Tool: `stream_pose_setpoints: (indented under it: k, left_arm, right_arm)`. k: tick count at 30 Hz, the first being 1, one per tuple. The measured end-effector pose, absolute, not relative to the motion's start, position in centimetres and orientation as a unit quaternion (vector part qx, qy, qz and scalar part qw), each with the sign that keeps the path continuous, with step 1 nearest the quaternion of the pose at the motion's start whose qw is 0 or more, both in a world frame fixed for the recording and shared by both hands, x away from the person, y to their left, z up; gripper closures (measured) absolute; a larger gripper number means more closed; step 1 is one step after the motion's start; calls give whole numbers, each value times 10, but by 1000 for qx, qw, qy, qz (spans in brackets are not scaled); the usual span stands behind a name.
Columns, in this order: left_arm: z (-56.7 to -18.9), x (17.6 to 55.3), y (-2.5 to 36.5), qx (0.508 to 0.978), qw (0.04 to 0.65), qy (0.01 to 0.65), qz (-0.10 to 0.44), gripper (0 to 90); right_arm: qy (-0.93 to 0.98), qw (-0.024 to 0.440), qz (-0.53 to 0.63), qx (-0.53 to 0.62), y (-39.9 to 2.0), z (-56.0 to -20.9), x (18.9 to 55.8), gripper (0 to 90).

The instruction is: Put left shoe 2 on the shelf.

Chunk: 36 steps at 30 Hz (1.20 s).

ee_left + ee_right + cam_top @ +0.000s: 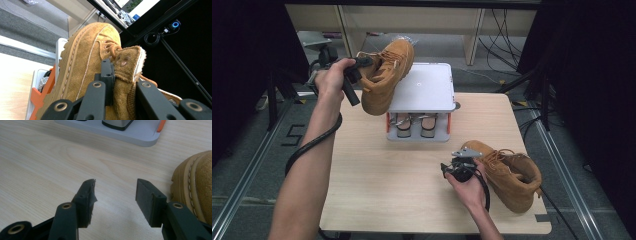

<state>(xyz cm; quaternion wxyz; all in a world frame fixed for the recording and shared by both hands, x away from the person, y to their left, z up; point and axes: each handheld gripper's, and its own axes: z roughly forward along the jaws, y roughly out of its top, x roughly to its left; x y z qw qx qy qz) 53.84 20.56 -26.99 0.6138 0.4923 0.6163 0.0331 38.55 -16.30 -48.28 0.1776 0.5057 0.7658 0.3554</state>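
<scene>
A tan suede boot hangs in the air, tilted, with its toe over the left edge of a grey two-level rack. My left gripper is shut on the boot's collar; in the left gripper view the jaws pinch the padded collar edge of the boot. A second tan boot lies on the wooden table at the front right. My right gripper rests just left of that boot, open with nothing between its jaws, and the boot's toe is beside the right jaw.
The rack's lower level holds a pair of pale shoes between orange posts, and its base lies ahead of the right gripper. Black cables run from both grippers. Dark stands and floor cables surround the table.
</scene>
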Motion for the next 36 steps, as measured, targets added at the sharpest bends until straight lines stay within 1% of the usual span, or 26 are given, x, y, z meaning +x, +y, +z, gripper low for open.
stream_pose_setpoints:
  k: [13,15,16,17,20,21,22,24,25,30,34,36]
  left_arm:
    - [-279,550,203,484,608,629,21,815]
    - [-280,551,203,484,606,631,24,812]
    - [-280,551,204,484,604,633,27,809]
    - [-280,552,204,483,600,637,29,806]
    - [-282,556,207,477,599,643,26,799]
    - [-283,557,208,474,598,646,25,796]
    - [-284,558,209,473,597,647,23,794]
    - [-285,561,211,468,597,651,14,788]
    - [-285,562,210,462,598,654,11,783]
    - [-285,566,208,469,595,653,7,755]
    - [-287,570,206,459,601,654,6,702]
    - [-287,572,205,456,602,655,6,660]
  right_arm:
    - [767,180,357,501,-164,-484,387,504]
    - [768,184,358,497,-164,-485,387,504]
    - [770,193,360,490,-165,-486,387,504]
    - [769,181,354,501,-164,-484,386,504]
    - [770,181,355,498,-164,-485,387,503]
    - [769,192,362,492,-164,-486,388,503]
    - [768,181,354,501,-164,-484,386,503]
    - [771,182,355,497,-164,-485,387,502]
    - [768,178,355,502,-163,-485,387,502]
    - [769,176,353,503,-163,-485,386,501]
    - [769,185,354,500,-165,-485,387,501]
    - [766,184,360,499,-165,-486,388,500]
